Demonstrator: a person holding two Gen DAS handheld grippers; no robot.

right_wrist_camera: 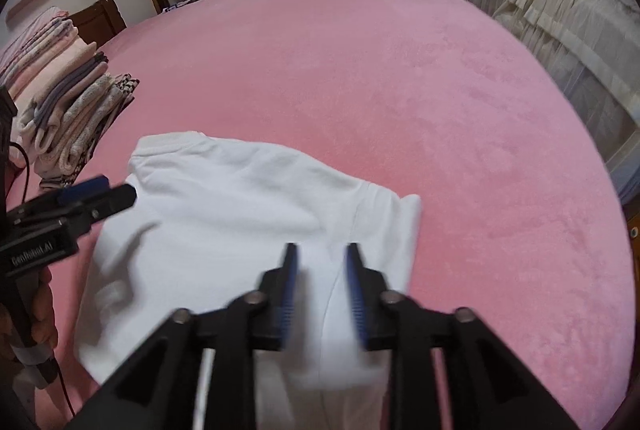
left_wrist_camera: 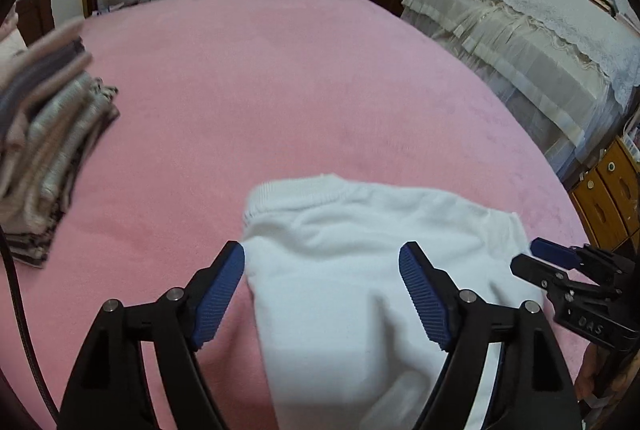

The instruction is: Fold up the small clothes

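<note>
A small white garment [left_wrist_camera: 352, 270] lies on the pink blanket [left_wrist_camera: 260, 89], its ribbed edge on the far side. My left gripper [left_wrist_camera: 322, 294] is wide open above the garment's left part, holding nothing. In the right wrist view the same garment [right_wrist_camera: 240, 213] lies spread. My right gripper [right_wrist_camera: 320, 286] hovers over its near right part with the jaws partly open and the cloth visible in the gap; its fingers are blurred. The right gripper shows at the right edge of the left wrist view [left_wrist_camera: 556, 262]. The left gripper shows at the left of the right wrist view [right_wrist_camera: 96, 195].
A stack of folded clothes [right_wrist_camera: 68, 101] sits on the left side of the pink blanket [right_wrist_camera: 400, 89]; it also shows in the left wrist view [left_wrist_camera: 44, 133]. A cream lace-covered piece of furniture [left_wrist_camera: 540, 41] stands at the right. A wardrobe and door are behind.
</note>
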